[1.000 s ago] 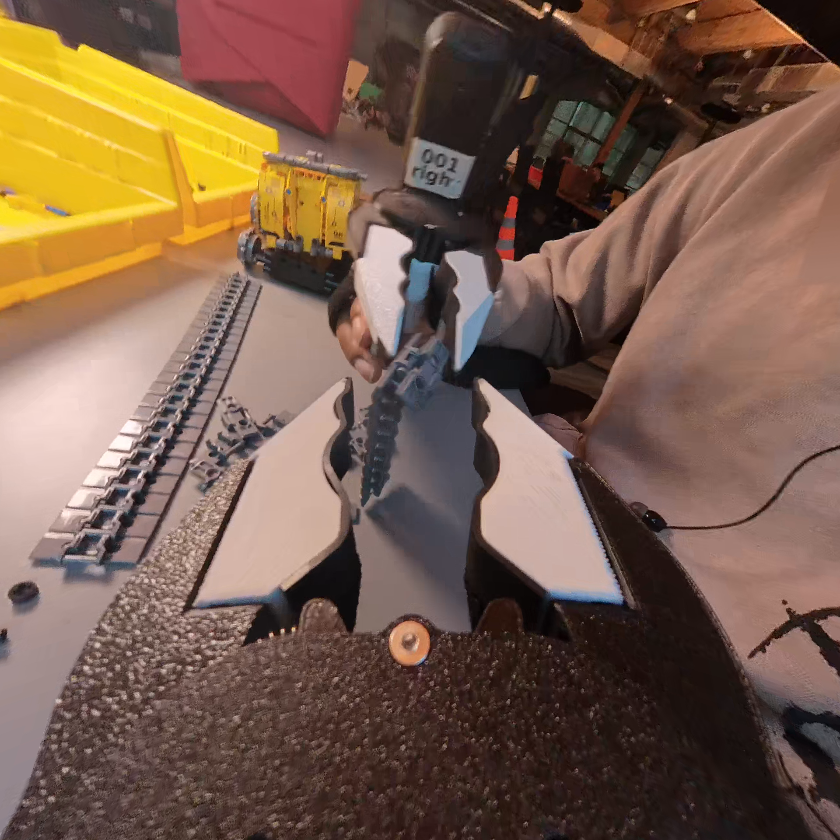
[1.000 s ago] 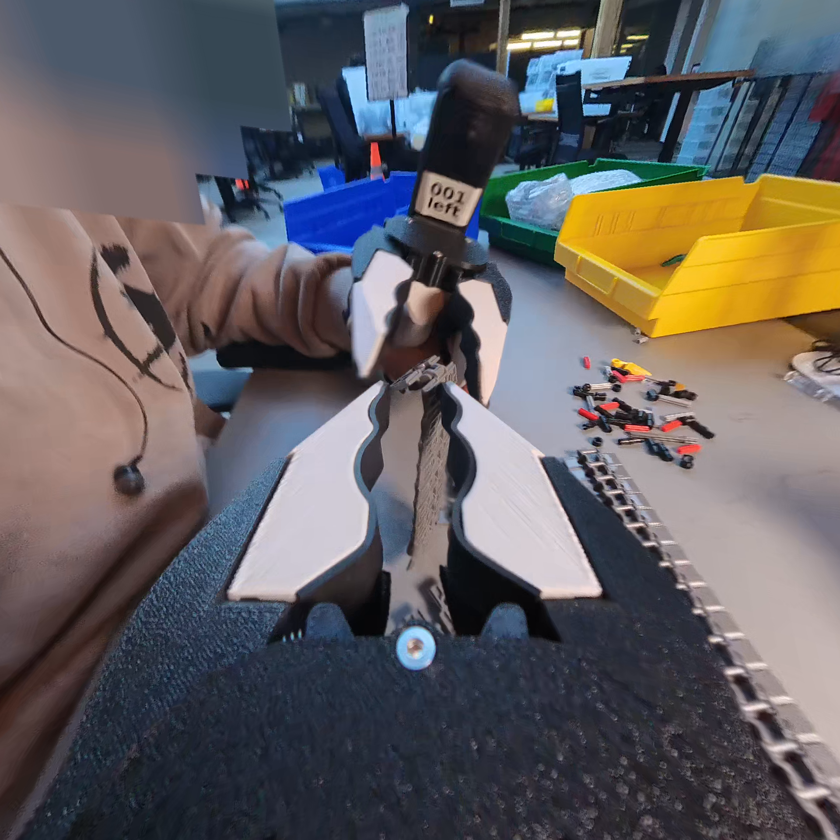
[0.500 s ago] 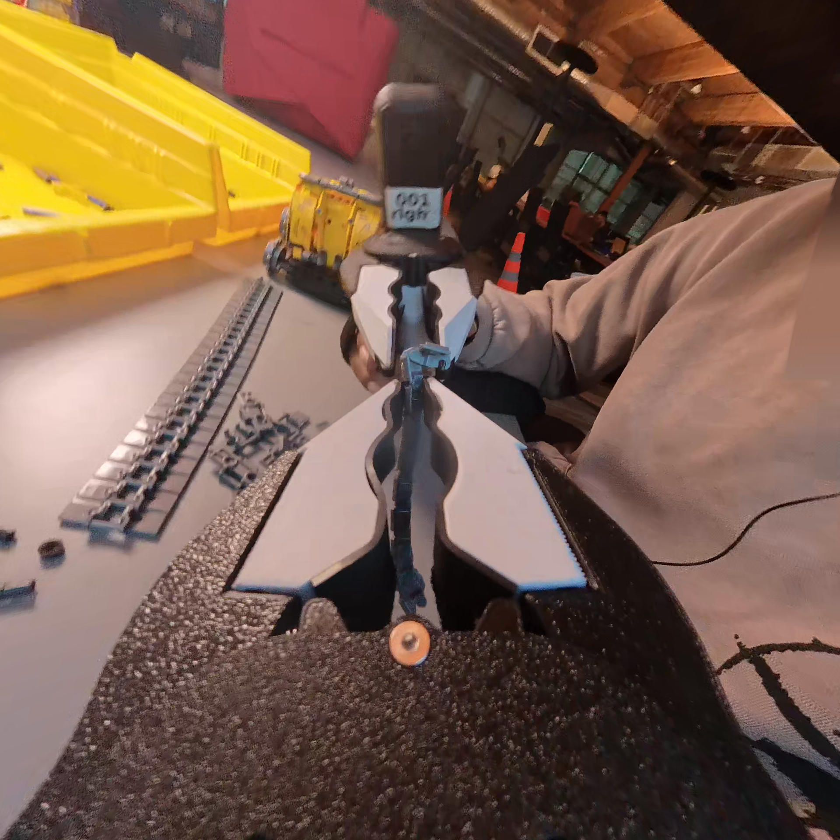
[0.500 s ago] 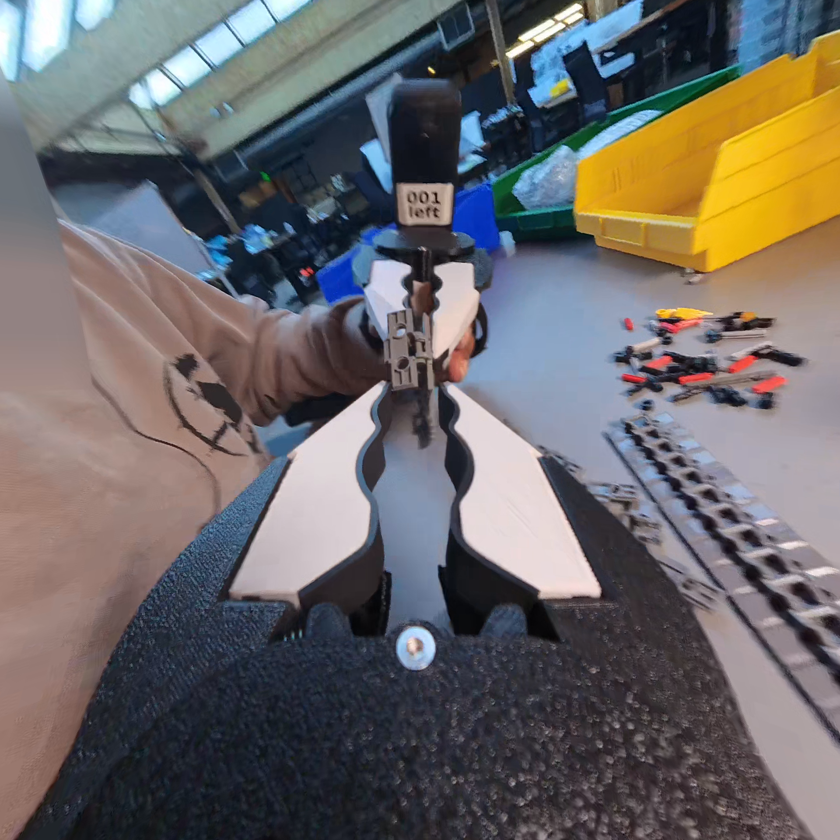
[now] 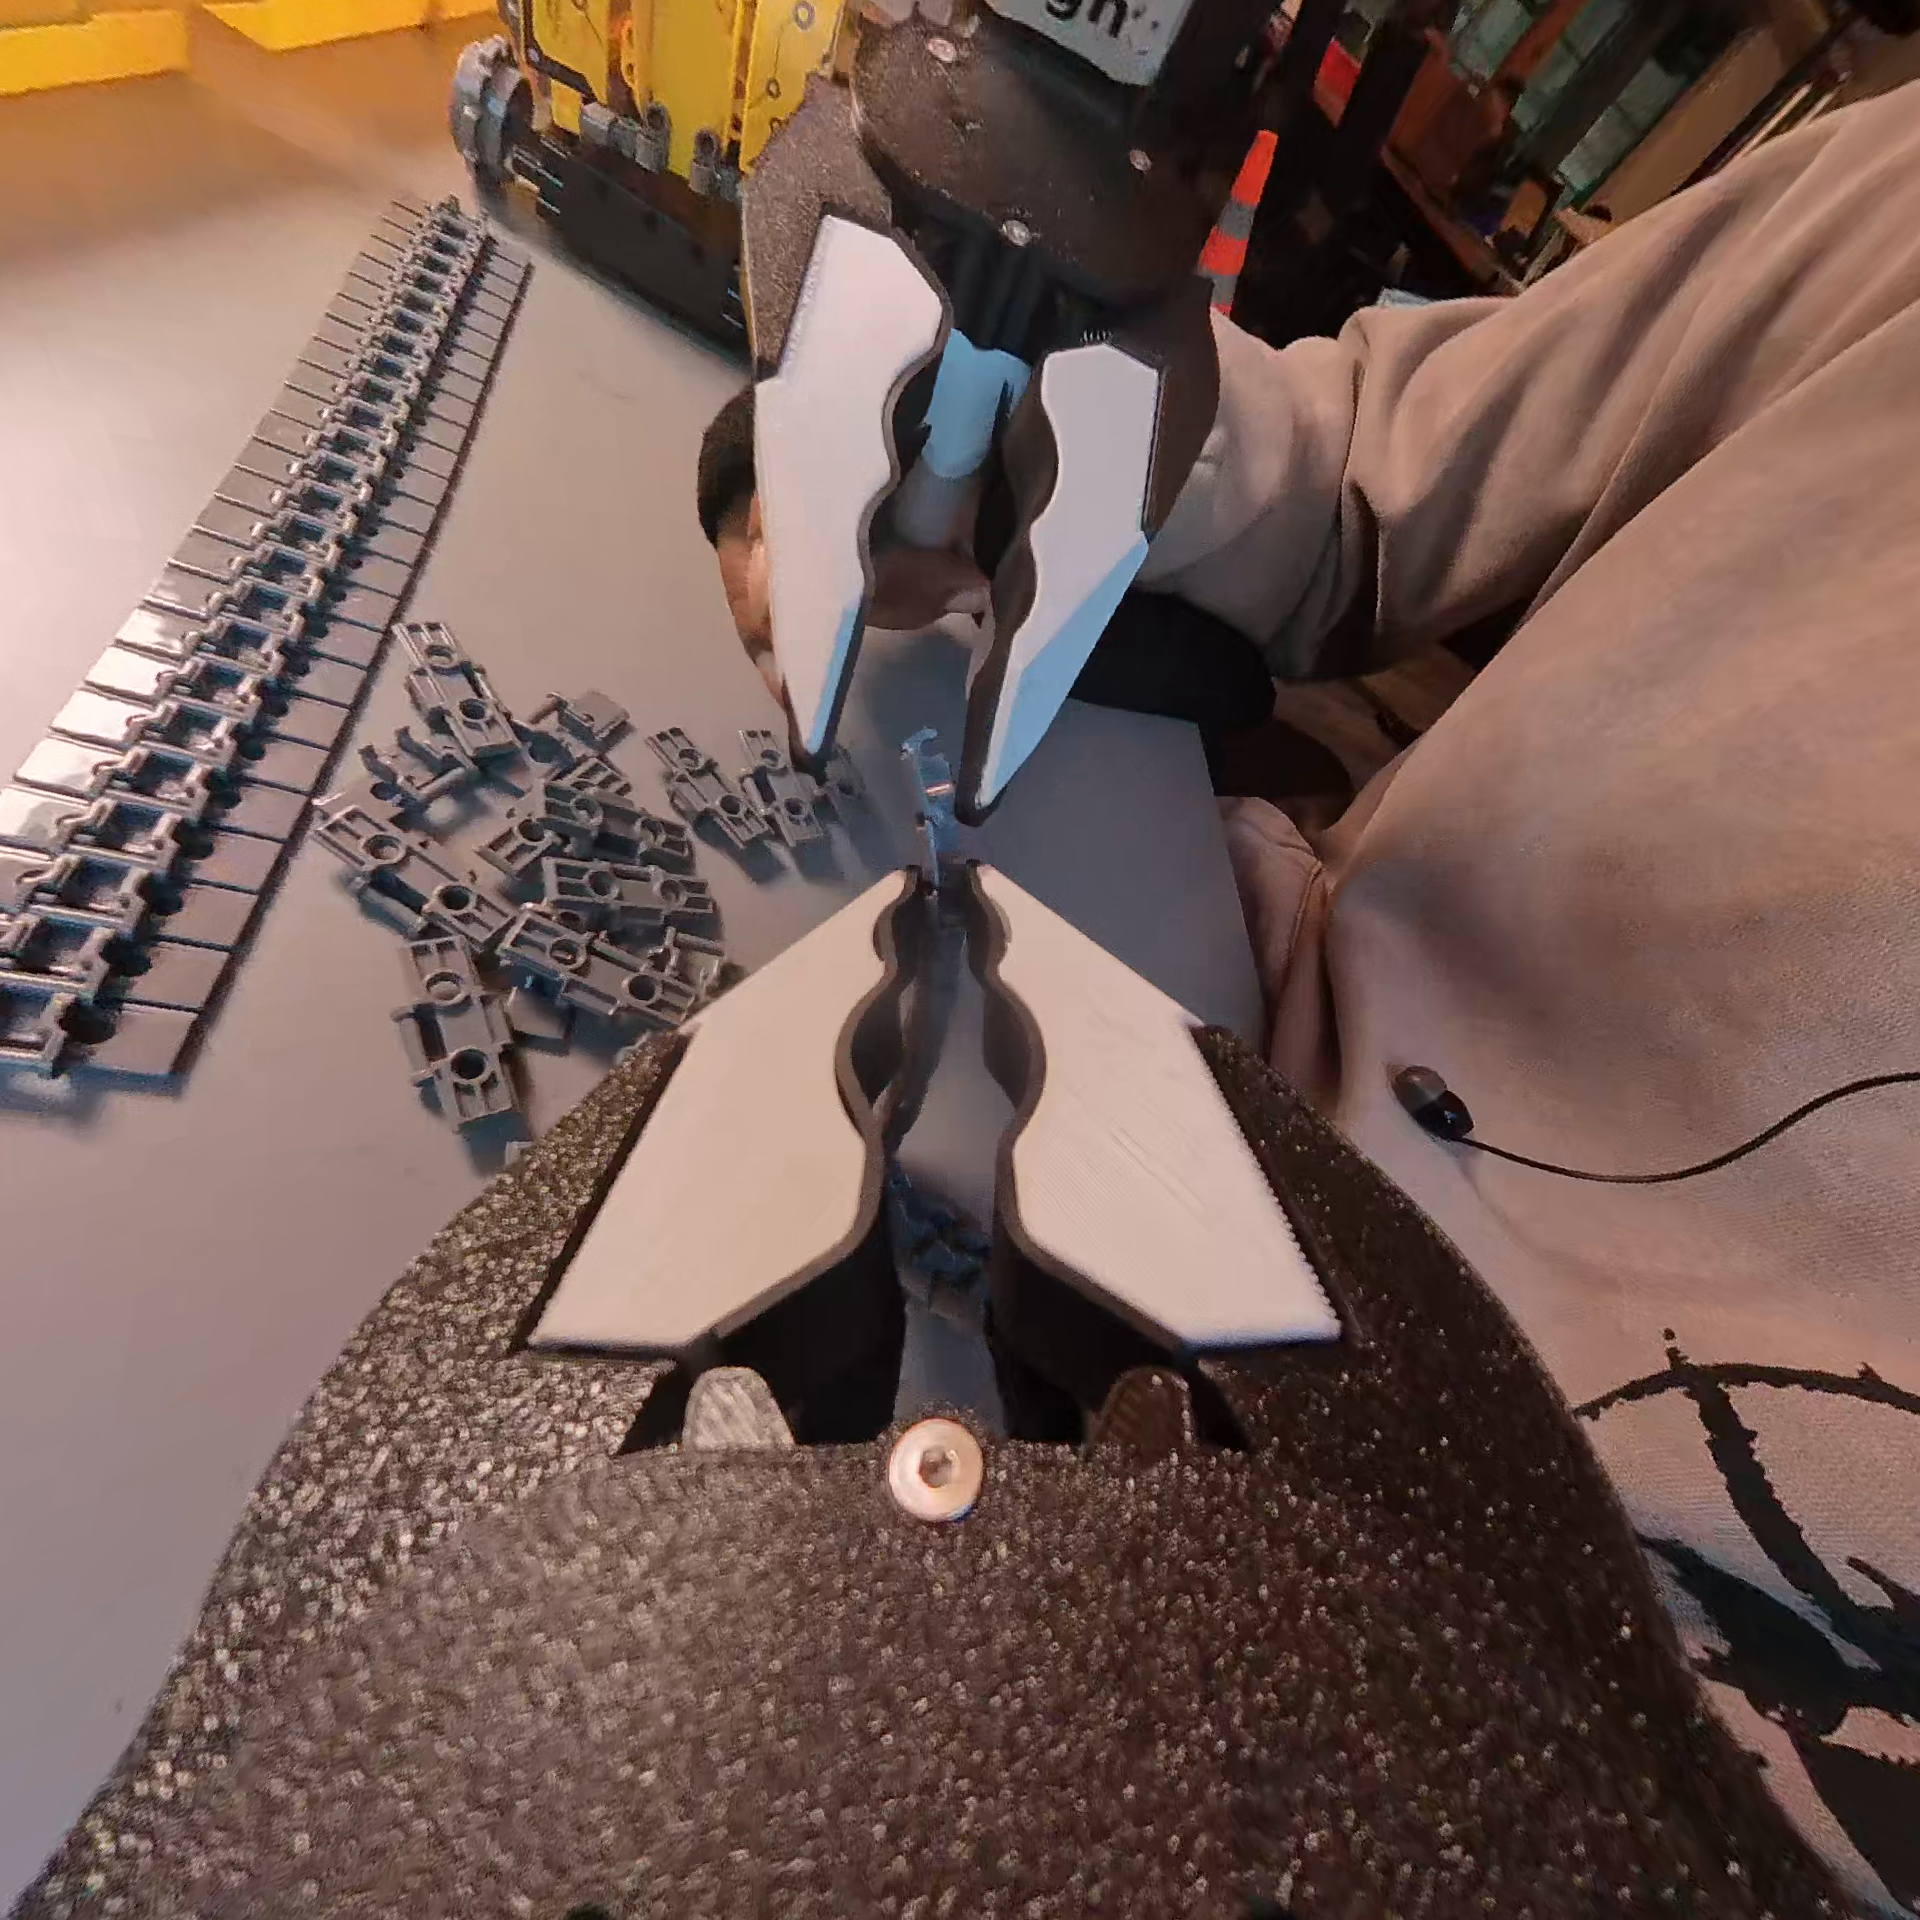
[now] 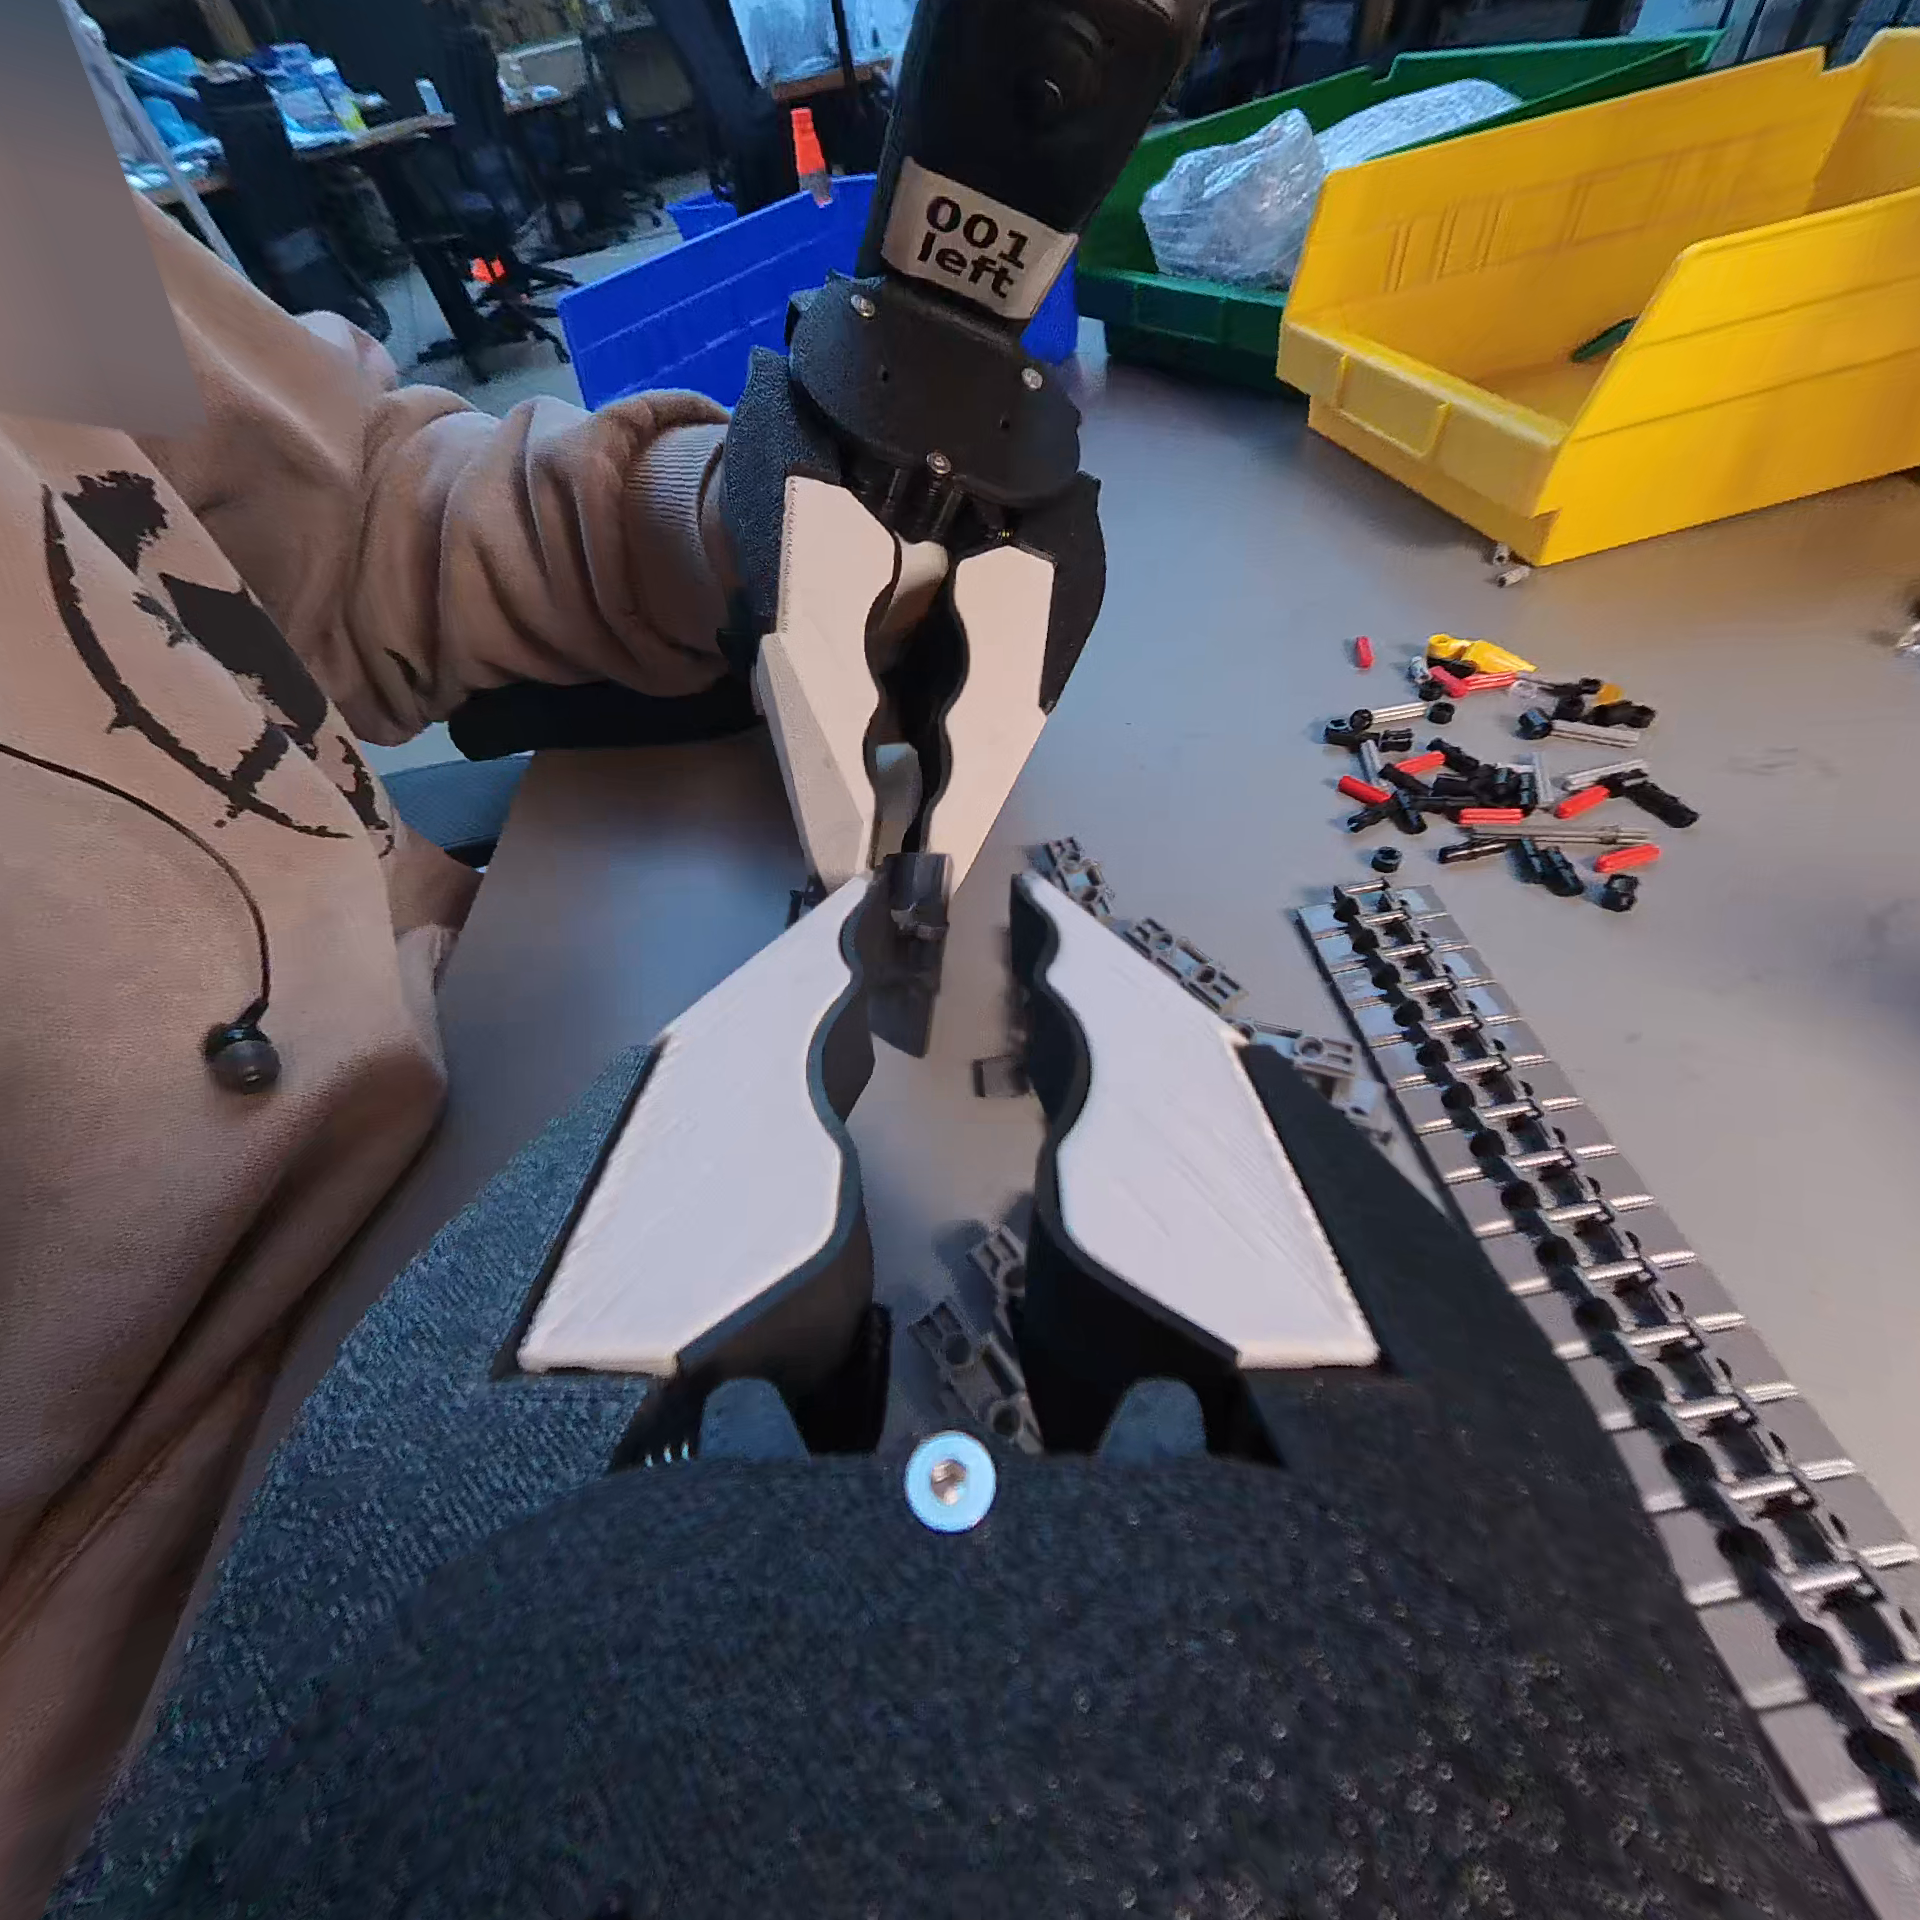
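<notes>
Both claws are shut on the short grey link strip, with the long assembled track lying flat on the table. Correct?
Only the left claw is shut on the short grey link strip; the right claw is open, as the right wrist view shows. The long assembled track does lie flat on the table.
</notes>
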The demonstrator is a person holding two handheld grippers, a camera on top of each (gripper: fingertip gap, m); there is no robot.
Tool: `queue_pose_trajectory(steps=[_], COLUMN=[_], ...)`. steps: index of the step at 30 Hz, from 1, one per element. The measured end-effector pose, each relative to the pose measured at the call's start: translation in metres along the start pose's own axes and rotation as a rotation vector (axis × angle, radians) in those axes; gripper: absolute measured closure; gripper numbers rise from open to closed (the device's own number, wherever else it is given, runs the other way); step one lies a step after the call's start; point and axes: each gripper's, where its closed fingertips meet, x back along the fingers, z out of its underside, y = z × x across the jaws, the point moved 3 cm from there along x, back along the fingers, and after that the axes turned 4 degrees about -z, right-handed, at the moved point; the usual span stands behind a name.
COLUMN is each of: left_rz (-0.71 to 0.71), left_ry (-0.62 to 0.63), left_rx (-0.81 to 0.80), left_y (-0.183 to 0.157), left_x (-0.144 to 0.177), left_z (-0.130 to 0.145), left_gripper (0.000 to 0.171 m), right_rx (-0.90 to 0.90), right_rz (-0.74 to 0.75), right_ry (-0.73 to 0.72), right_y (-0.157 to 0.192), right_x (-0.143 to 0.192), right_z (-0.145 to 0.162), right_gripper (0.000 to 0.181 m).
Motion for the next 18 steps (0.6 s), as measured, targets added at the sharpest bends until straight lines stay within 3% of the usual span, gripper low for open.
queue_pose_trajectory(steps=[6,10,18], left_rz=[0.006,0.003,0.028], left_ry=[0.047,0.063,-0.016], left_rx=[-0.023,-0.018,0.017], left_y=[-0.003,-0.002,0.001], left_x=[-0.003,-0.003,0.0], left_z=[0.006,0.009,0.001], left_gripper=[0.164,0.164,0.163], right_rx=[-0.029,-0.079,-0.162], right_rz=[-0.072,-0.098,-0.144], right_ry=[0.032,0.048,0.026], right_y=[0.01,0.01,0.011], right_x=[-0.004,-0.004,-0.005], right_z=[0.006,0.008,0.01], right_gripper=[0.176,0.178,0.18])
